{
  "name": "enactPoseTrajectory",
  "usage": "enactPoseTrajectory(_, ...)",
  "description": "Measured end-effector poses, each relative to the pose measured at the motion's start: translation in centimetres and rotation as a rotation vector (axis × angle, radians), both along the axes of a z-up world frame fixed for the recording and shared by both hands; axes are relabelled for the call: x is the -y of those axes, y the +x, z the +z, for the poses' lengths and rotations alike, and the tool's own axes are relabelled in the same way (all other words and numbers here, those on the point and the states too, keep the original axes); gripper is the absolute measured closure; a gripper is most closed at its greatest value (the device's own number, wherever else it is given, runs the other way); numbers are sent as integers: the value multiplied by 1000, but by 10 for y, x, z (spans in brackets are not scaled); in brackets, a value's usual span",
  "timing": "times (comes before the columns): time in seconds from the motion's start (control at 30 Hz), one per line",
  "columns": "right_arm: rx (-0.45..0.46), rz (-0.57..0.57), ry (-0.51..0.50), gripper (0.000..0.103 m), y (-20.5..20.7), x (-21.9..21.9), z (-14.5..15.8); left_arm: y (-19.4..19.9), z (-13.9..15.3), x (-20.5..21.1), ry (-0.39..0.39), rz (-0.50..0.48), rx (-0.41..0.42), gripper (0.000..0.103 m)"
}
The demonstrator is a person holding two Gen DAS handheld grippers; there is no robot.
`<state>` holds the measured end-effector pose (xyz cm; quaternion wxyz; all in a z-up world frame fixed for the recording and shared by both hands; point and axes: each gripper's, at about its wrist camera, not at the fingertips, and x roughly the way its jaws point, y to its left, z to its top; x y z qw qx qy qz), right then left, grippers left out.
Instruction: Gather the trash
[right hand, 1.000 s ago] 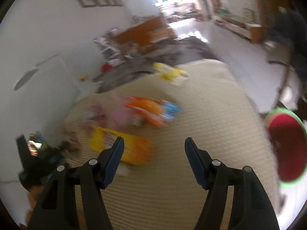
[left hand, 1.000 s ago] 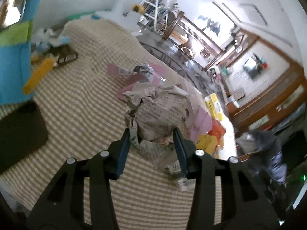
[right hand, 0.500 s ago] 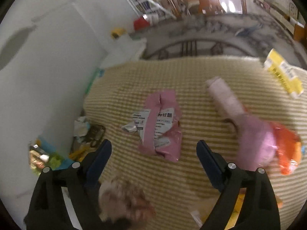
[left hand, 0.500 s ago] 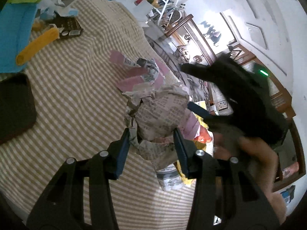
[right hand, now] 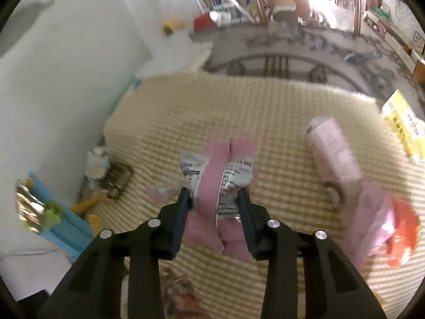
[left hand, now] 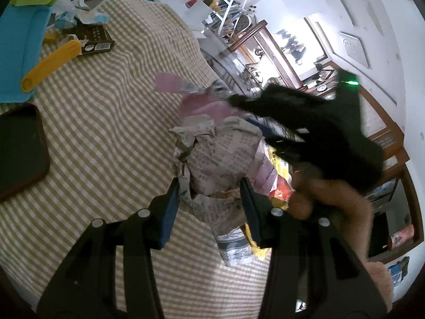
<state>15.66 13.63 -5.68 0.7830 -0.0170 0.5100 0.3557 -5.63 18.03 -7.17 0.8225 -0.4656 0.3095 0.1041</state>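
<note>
Left wrist view: the left gripper (left hand: 209,194) pinches a crumpled wad of newspaper (left hand: 220,156) between its fingers, above the checked beige cloth (left hand: 106,122). Right wrist view: the right gripper (right hand: 213,202) has its fingers closed against both sides of a pink wrapper (right hand: 220,186) with white printed panels, which buckles along its middle and lies on the same cloth (right hand: 265,111). Just beside the wrapper to the right lies a pale pink cylindrical pack (right hand: 332,154) on its side, with an orange wrapper (right hand: 401,234) below it and a yellow packet (right hand: 403,125) near the cloth's far right edge. At the cloth's left edge sit a dark printed box (left hand: 94,38), a yellow tube (left hand: 50,65) and crumpled white paper (left hand: 77,13). A dark tray (left hand: 18,148) lies at far left; only its bare surface shows, nothing visible in it.
</note>
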Motion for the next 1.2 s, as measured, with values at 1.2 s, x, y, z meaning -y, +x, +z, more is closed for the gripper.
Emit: enactPoseTrajectory(1.2, -37, -301, -20, 34, -86, 299, -40, 54, -21, 44, 206, -180, -233, 55)
